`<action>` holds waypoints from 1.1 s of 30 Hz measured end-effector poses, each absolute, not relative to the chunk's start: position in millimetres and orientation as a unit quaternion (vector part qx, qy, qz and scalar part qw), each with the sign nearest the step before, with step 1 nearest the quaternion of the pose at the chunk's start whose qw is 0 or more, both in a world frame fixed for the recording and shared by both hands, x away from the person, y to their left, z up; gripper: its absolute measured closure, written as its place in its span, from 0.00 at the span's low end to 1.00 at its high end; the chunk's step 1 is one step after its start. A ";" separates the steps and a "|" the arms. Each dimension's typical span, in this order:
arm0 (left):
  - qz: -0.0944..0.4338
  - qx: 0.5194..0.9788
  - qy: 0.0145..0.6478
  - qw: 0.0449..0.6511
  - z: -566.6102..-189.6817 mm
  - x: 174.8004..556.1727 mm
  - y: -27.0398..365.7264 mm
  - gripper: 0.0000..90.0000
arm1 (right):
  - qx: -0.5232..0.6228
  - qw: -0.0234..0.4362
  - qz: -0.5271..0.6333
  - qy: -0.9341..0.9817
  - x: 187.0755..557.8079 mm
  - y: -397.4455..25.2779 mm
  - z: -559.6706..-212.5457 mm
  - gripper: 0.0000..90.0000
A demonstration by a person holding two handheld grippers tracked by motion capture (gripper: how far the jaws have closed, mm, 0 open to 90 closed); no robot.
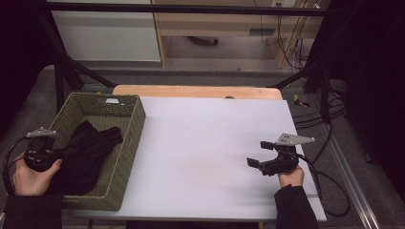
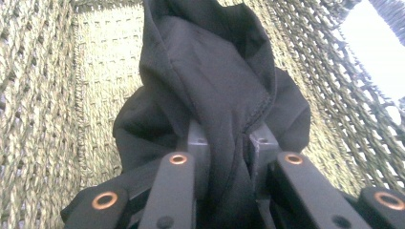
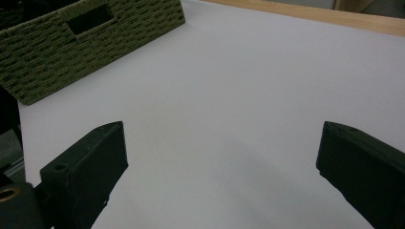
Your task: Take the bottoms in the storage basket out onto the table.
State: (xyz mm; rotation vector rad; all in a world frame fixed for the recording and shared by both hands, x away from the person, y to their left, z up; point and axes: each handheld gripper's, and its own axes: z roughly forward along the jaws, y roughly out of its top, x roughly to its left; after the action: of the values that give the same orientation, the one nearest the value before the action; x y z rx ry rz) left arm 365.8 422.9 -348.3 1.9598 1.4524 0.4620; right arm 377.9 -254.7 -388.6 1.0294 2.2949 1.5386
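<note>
While the left gripper [image 2: 228, 143] pinches black cloth [image 1: 88, 152] inside the green woven basket [image 1: 131, 138], the right gripper [image 3: 222, 162], jaws spread, hovers over bare white tabletop [image 1: 205, 143].

A basket [image 1: 128, 138] is sitting on the left part of the table [image 1: 210, 157], its far end reaching toward the table's back edge. A garment [image 1: 88, 150] is lying inside the basket, bunched toward the near end. The left gripper [image 1: 52, 153] is hanging at the basket's near left wall, its fingers [image 2: 198, 143] pinching a fold of the garment between them. The right gripper [image 1: 260, 153] is hovering over the table's right part, well apart from the basket, its fingers [image 3: 93, 164] spread wide.
</note>
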 end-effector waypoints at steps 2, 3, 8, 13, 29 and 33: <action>0.177 0.746 0.553 0.328 -345.9 364.7 423.0 0.85 | 0.347 0.097 0.519 0.775 377.8 -254.8 -388.6 0.04; 0.174 0.745 0.553 0.331 -344.6 364.2 423.1 0.85 | 0.348 0.097 0.519 0.774 377.7 -254.8 -388.5 0.04; 0.172 0.741 0.552 0.341 -338.3 361.5 422.7 0.85 | 0.348 0.095 0.521 0.774 377.6 -254.7 -388.4 0.04; 0.173 0.742 0.548 0.345 -333.5 359.5 420.0 0.85 | 0.347 0.095 0.518 0.775 378.0 -254.6 -388.8 0.04; 0.192 0.735 0.533 0.373 -311.9 347.6 411.7 0.85 | 0.345 0.094 0.519 0.776 378.0 -254.1 -389.2 0.04; 0.194 0.736 0.529 0.376 -307.0 344.5 408.4 0.85 | 0.346 0.093 0.518 0.777 378.1 -253.5 -389.6 0.04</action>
State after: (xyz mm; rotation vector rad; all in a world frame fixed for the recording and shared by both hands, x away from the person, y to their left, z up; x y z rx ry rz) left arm 344.5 408.4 -307.0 1.8817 1.3530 0.4968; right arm 378.1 -253.5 -389.6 1.0275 2.3057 1.5369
